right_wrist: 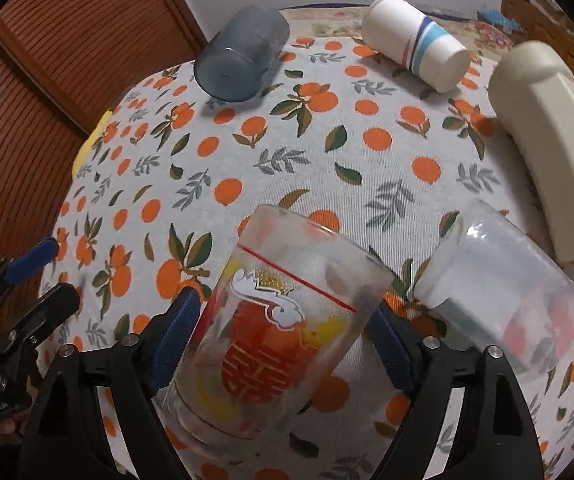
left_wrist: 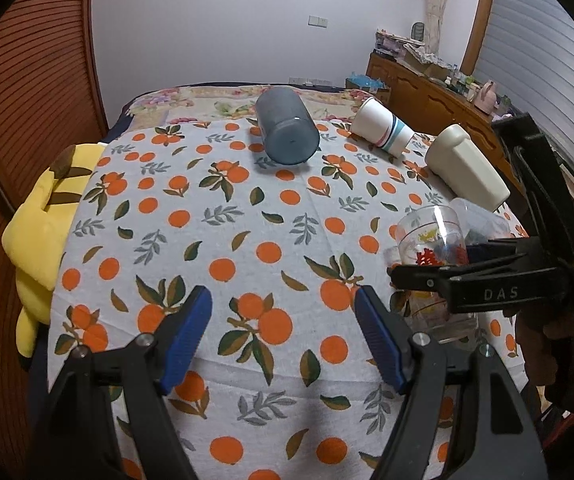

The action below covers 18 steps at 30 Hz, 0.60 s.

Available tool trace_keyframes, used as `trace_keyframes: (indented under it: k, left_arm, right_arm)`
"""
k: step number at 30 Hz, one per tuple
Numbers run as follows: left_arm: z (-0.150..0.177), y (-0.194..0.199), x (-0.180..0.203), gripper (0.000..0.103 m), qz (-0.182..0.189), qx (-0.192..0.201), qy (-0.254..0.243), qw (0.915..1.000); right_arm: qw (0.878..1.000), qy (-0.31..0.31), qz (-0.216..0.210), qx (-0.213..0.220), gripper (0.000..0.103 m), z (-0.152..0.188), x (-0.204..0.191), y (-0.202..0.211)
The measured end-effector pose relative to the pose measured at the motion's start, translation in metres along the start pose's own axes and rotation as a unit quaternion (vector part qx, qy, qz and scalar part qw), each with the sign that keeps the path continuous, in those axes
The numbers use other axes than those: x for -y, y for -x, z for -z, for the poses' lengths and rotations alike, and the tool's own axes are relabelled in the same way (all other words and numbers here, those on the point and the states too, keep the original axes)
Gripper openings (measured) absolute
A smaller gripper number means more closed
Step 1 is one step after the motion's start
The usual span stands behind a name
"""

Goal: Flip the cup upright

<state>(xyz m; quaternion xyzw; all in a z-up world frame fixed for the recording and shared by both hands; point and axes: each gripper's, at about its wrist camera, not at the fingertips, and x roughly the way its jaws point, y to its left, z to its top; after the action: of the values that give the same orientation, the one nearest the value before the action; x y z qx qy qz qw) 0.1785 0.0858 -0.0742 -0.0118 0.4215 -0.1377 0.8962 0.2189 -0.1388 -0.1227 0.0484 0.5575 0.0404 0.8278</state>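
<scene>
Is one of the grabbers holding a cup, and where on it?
Yes. The right gripper pinches the clear printed glass cup by its side walls, around the middle, tilted. The left gripper is open and holds nothing.

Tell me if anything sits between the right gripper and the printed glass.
Nothing visible does: the right gripper already has its blue pads on both sides of the printed glass. A clear plastic cup lies close on its right.

The left gripper [left_wrist: 283, 312] hovers with jaws spread wide, while the right gripper [right_wrist: 283, 340] is clamped closed.
</scene>
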Motion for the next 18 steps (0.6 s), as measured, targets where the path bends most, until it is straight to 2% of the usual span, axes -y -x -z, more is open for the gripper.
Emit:
trace_keyframes:
  k: [4,5,7,13,15,18]
  left_arm:
    - [0.001,0.0,-0.001,0.074,-0.003,0.001,0.001,1.0]
    - [0.002,0.0,-0.003,0.074,-0.005,0.001,0.002,1.0]
    - [0.002,0.0,-0.004,0.074,-0.007,0.001,0.004,1.0]
    - [0.002,0.002,-0.011,0.074,-0.013,0.004,0.014,0.9998]
    - [0.002,0.002,-0.012,0.074,-0.015,0.005,0.016,0.9997]
    - [0.003,0.004,-0.013,0.074,-0.017,0.008,0.02,0.9996]
  right_arm:
    - [1.0,0.011,-0.012,0.007,0.072,0.0,-0.005,0.001]
    - [1.0,0.014,-0.016,0.016,0.068,0.001,-0.006,0.003]
    - [0.999,0.024,-0.017,0.033,0.067,0.003,-0.011,0.005]
    - [0.99,0.082,-0.008,0.117,0.064,0.011,-0.032,0.02]
    - [0.981,0.11,0.006,0.162,0.063,0.011,-0.041,0.029]
    - [0.972,0.134,0.017,0.191,0.062,0.009,-0.049,0.033]
